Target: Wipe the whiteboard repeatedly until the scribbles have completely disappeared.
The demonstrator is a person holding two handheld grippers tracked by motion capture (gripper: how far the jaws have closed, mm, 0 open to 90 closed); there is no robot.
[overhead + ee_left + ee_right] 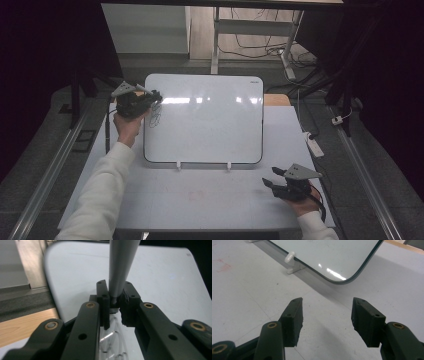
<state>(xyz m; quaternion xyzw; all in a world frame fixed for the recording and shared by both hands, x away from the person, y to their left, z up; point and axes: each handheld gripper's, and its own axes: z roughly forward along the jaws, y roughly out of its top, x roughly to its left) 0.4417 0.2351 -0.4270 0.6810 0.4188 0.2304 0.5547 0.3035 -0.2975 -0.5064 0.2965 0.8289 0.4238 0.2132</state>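
A white whiteboard [205, 120] leans on small white feet in the middle of the table. Dark scribbles [155, 118] mark its left edge. My left gripper [156, 95] is at the board's upper left, just above the scribbles. In the left gripper view its jaws [116, 303] are shut on a grey marker [122, 265] whose tip points at the board [162, 277]. My right gripper [270, 176] rests low on the table near the board's lower right corner [342, 280]. It stands open [327, 315] with nothing between its fingers.
The grey-white table [200, 200] has bare room in front of the board, with a faint red stain [223, 266]. White support feet [178, 165] stick out under the board. A white power strip [314, 144] lies at the right edge. Table legs and cables stand behind.
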